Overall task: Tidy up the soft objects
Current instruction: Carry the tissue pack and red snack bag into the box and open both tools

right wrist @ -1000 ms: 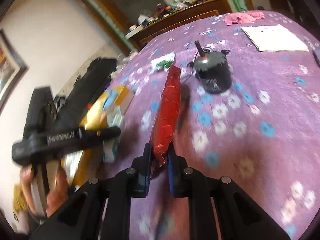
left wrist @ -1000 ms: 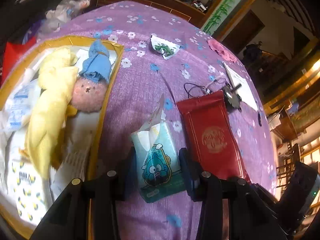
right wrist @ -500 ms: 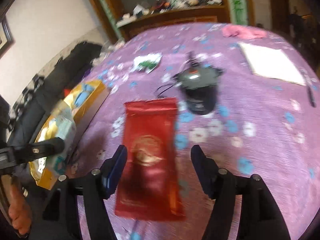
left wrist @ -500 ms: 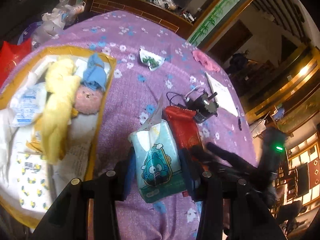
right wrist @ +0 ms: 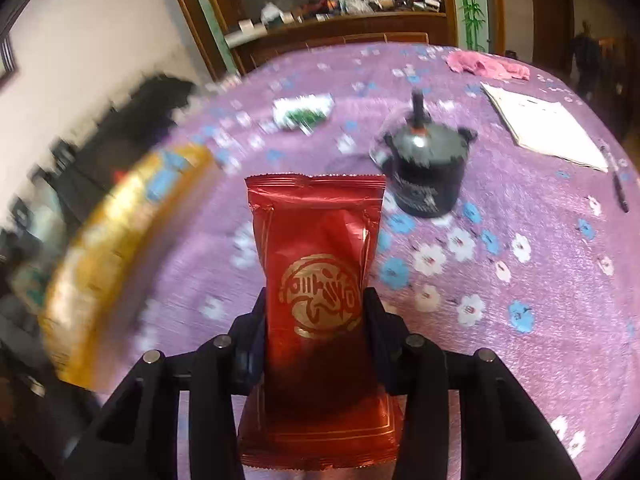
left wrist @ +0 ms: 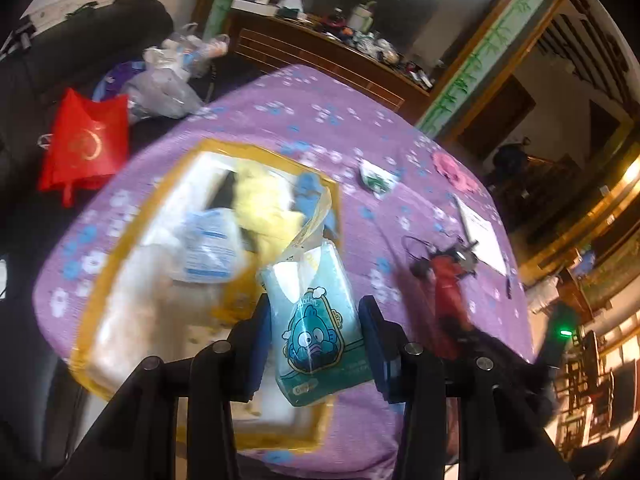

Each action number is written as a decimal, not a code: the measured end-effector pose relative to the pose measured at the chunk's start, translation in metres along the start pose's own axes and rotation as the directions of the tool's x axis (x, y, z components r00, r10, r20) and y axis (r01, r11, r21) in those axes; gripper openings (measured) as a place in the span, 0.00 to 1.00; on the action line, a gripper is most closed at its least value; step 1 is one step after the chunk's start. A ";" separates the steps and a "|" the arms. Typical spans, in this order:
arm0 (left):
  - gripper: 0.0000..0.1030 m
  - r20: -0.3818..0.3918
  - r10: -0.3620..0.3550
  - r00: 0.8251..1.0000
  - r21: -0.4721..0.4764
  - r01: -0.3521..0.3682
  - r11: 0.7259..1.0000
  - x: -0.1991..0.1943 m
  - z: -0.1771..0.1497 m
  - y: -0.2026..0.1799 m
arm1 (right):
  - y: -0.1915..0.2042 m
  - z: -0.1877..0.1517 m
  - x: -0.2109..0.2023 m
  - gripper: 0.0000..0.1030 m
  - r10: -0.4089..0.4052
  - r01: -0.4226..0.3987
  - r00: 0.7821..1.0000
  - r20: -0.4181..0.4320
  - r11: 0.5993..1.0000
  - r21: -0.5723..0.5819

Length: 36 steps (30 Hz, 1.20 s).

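— Teal plastic, a soft tissue pack printed with a cartoon fish (left wrist: 316, 320), sits clamped between the blue pads of the left hand-held gripper (left wrist: 314, 340), raised above the near edge of the gold-rimmed shallow box (left wrist: 120, 248).

— And that box, what lies in it?

— A yellow cloth bundle (left wrist: 264, 208), a blue fabric piece (left wrist: 310, 192) and a white plastic-wrapped packet with blue print (left wrist: 208, 248), all blurred in the left wrist view. The box rests on the purple flower-print cloth covering the tabletop (left wrist: 320, 128).

— The other hand?

— The right hand-held gripper (right wrist: 316, 320) is closed on a glossy red foil pouch with a gold round emblem (right wrist: 316, 264), gripping it by both side edges, crimped top end pointing away. The pouch hangs clear of the cloth.

— Anything behind it?

— A dark round motor-like device with a short shaft (right wrist: 426, 168) stands just beyond the pouch. A white paper sheet (right wrist: 544, 128) lies far right with a dark pen (right wrist: 618, 188) beside it, a pink crumpled cloth (right wrist: 488, 66) farther back, and a small green-and-white packet (right wrist: 304, 114) toward the left. Off the tabletop, a red shopping bag (left wrist: 84, 148) leans among clear plastic bags (left wrist: 168, 80).
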State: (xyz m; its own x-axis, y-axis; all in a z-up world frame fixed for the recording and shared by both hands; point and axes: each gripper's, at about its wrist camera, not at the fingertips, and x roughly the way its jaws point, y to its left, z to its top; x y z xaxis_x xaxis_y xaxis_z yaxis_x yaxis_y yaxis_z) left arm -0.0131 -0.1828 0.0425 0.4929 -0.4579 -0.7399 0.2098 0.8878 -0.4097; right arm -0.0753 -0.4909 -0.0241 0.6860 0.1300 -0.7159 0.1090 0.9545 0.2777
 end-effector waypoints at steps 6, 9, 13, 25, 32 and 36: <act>0.44 0.022 0.048 0.999 -0.027 -0.048 0.998 -0.001 0.012 0.026 | 0.059 0.027 -0.009 0.41 0.174 -0.171 0.984 0.036 0.982 -0.085; 0.45 0.022 0.039 0.999 -0.028 -0.038 0.999 0.001 0.023 0.037 | 0.095 0.046 0.011 0.41 0.234 -0.233 0.972 -0.009 0.967 -0.105; 0.46 0.023 0.073 0.997 -0.015 -0.073 0.997 0.012 0.045 0.047 | 0.138 0.072 0.051 0.41 0.280 -0.286 0.958 -0.061 0.950 -0.124; 0.49 -0.061 0.153 0.986 -0.037 -0.155 0.987 0.092 0.080 0.087 | 0.168 0.090 0.140 0.50 0.274 -0.284 0.957 -0.097 0.952 -0.112; 0.70 -0.038 0.044 0.998 -0.130 -0.048 0.990 0.092 0.072 0.095 | 0.152 0.090 0.132 0.59 0.378 -0.379 0.925 -0.031 0.923 -0.059; 0.81 0.038 0.016 0.999 -0.147 -0.010 0.989 0.065 0.061 0.089 | 0.146 0.092 0.114 0.75 0.415 -0.411 0.908 0.056 0.909 -0.070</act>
State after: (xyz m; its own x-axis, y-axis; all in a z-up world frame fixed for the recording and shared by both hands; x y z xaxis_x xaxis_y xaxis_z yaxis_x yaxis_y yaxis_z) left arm 0.0889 -0.1310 -0.0099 0.5278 -0.4419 -0.7254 0.0783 0.8757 -0.4764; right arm 0.0852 -0.3614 -0.0065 0.7082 0.4991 -0.4994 -0.2330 0.8329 0.5020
